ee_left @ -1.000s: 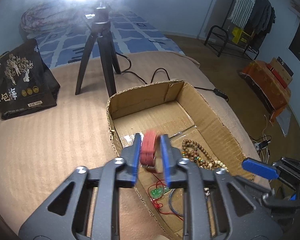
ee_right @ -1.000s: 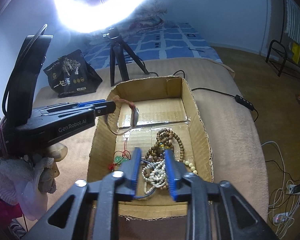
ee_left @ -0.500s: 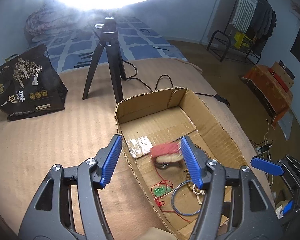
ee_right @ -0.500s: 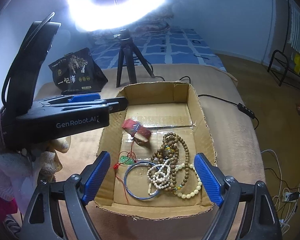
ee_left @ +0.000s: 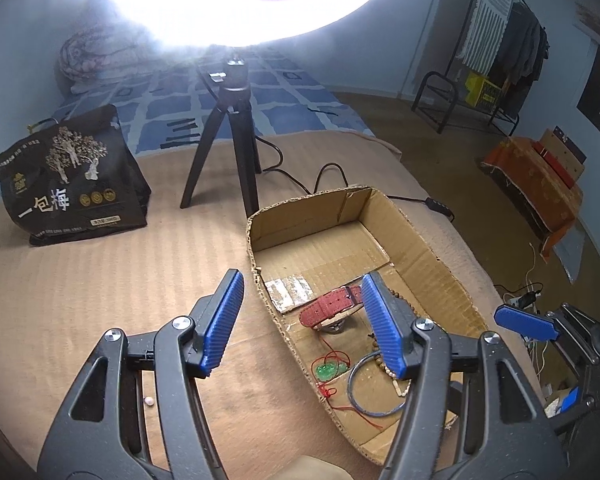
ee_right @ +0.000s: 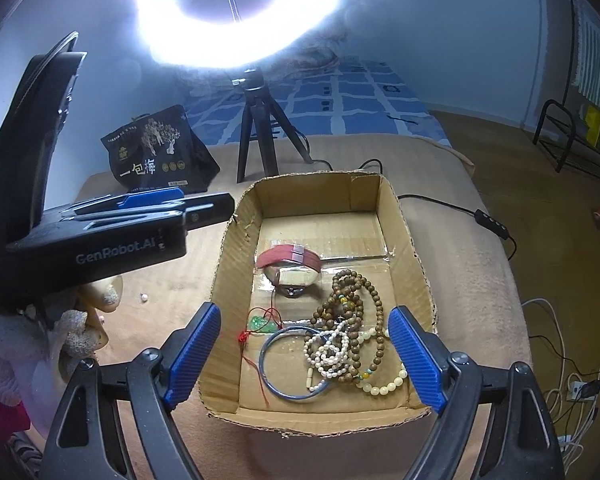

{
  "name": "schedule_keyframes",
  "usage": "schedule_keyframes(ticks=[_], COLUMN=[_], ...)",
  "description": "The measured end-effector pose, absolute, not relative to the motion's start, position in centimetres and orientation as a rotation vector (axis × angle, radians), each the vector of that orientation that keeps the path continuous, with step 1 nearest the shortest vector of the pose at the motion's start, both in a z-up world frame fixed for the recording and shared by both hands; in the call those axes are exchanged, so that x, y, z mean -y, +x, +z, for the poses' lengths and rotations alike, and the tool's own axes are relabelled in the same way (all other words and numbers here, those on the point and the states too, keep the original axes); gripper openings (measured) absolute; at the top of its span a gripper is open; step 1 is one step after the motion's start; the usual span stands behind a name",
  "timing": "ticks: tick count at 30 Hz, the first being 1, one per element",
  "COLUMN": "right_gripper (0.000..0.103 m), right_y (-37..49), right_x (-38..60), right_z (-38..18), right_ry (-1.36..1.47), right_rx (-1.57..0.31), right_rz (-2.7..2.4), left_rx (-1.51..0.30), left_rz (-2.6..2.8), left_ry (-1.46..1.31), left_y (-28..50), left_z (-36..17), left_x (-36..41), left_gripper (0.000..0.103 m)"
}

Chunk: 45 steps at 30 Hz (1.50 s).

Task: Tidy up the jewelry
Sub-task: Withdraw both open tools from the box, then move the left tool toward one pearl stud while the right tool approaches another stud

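Observation:
An open cardboard box [ee_right: 414,256] [ee_left: 424,248] sits on a tan bed. A red-strap watch [ee_right: 290,260] [ee_left: 328,307] lies on the box floor. Nearer in the box lie brown bead strings [ee_right: 360,300], pale bead bracelets [ee_right: 332,354], a blue bangle [ee_right: 292,364] [ee_left: 374,386] and a green pendant on red cord [ee_right: 262,323] [ee_left: 330,370]. My left gripper [ee_left: 302,320] is open and empty, above the box's left wall. My right gripper [ee_right: 306,350] is open and empty, above the box's near end. The left gripper also shows at the left of the right wrist view [ee_right: 148,200].
A black tripod [ee_left: 230,148] with a bright ring light stands behind the box. A black printed bag [ee_left: 70,178] stands at the back left. A black cable [ee_right: 460,210] runs along the bed to the right. A small pale bead [ee_left: 149,401] lies on the bed left of the box.
My left gripper opened and let go of the red watch, which dropped onto the box floor. My right gripper also opened. Both pulled back and up from the box.

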State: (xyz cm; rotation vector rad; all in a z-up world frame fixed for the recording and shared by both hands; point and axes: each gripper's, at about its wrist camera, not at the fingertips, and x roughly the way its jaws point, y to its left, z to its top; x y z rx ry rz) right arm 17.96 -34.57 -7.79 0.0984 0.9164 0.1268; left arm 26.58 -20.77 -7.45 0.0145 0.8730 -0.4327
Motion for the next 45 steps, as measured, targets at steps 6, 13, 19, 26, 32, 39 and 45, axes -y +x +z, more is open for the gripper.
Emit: schedule_keyframes(ticks=[6, 13, 19, 26, 32, 39, 45], right_gripper=[0.088, 0.088, 0.088, 0.087, 0.084, 0.073, 0.060], right_y=[17.8, 17.6, 17.4, 17.3, 17.6, 18.8, 19.8], right_x=[33.9, 32.8, 31.4, 29.5, 27.5, 24.7, 22.2], right_z=[-7.3, -6.5, -6.0, -5.4, -5.5, -6.4, -7.4], right_ry=[0.103, 0.110, 0.114, 0.112, 0.105, 0.127, 0.143], right_rx=[-0.909, -0.894, -0.873, -0.844, -0.854, -0.908, -0.944], right_rz=[0.130, 0.142, 0.162, 0.198, 0.243, 0.310, 0.361], left_rx=[-0.855, -0.831, -0.813, -0.810, -0.817, -0.859, -0.915], left_rz=[-0.430, -0.411, -0.397, -0.363, -0.324, -0.285, -0.276], left_ry=[0.014, 0.023, 0.030, 0.024, 0.021, 0.000, -0.025], left_y=[25.8, 24.8, 23.9, 22.9, 22.2, 21.2, 20.0], left_z=[-6.5, -5.3, -4.3, -3.9, -4.2, -6.0, -8.2], left_x=[19.6, 17.7, 15.8, 12.1, 7.9, 2.8, -0.7], left_gripper=[0.063, 0.063, 0.063, 0.063, 0.063, 0.063, 0.051])
